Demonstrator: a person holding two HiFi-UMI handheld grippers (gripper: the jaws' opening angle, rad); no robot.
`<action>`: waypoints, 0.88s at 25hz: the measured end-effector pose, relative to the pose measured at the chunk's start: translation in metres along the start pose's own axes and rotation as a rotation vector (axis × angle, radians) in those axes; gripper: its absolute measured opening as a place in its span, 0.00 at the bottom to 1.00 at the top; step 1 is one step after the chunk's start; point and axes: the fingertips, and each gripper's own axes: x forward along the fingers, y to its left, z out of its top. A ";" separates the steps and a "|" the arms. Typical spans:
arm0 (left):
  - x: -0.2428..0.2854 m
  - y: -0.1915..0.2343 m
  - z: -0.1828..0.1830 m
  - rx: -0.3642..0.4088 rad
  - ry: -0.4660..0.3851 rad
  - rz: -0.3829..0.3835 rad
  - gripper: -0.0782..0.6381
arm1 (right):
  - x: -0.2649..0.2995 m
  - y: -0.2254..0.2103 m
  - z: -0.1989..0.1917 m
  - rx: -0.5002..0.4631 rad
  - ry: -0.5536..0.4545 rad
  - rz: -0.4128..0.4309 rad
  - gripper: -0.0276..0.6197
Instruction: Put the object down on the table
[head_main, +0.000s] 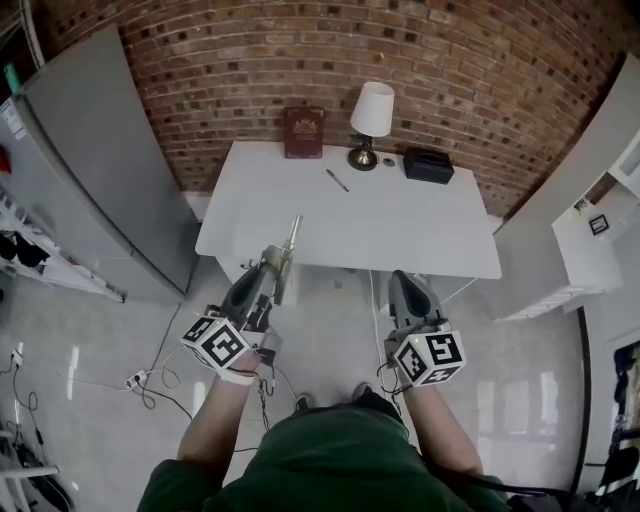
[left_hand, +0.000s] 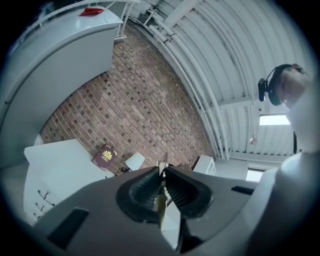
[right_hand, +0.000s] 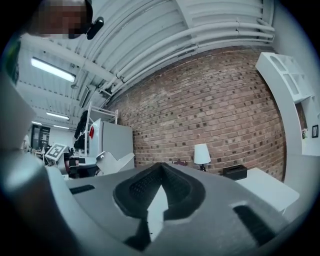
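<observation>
A slim tool (head_main: 290, 238) with an olive handle and a thin metal tip is clamped in my left gripper (head_main: 274, 262). It hangs over the near left edge of the white table (head_main: 400, 230), pointing toward the wall. In the left gripper view the jaws are closed on the tool's handle (left_hand: 160, 202), and the tip pokes out past them. My right gripper (head_main: 401, 280) is below the table's front edge, over the floor, shut with nothing in it. In the right gripper view its pads (right_hand: 172, 187) meet at the tip.
At the back of the table are a dark red book (head_main: 303, 132), a small white lamp (head_main: 371, 118), a black box (head_main: 428, 165) and a pen (head_main: 337, 180). A grey cabinet (head_main: 95, 150) stands to the left, white shelving (head_main: 600, 225) to the right. Cables (head_main: 150, 382) lie on the floor.
</observation>
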 end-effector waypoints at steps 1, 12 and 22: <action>-0.001 0.004 0.002 -0.005 -0.005 0.004 0.16 | 0.003 0.001 0.000 -0.005 0.005 0.002 0.05; 0.004 0.055 0.026 0.003 -0.060 0.130 0.16 | 0.096 0.011 -0.015 0.014 0.066 0.154 0.05; 0.060 0.110 0.053 0.059 -0.127 0.288 0.16 | 0.210 -0.022 -0.024 0.078 0.094 0.297 0.05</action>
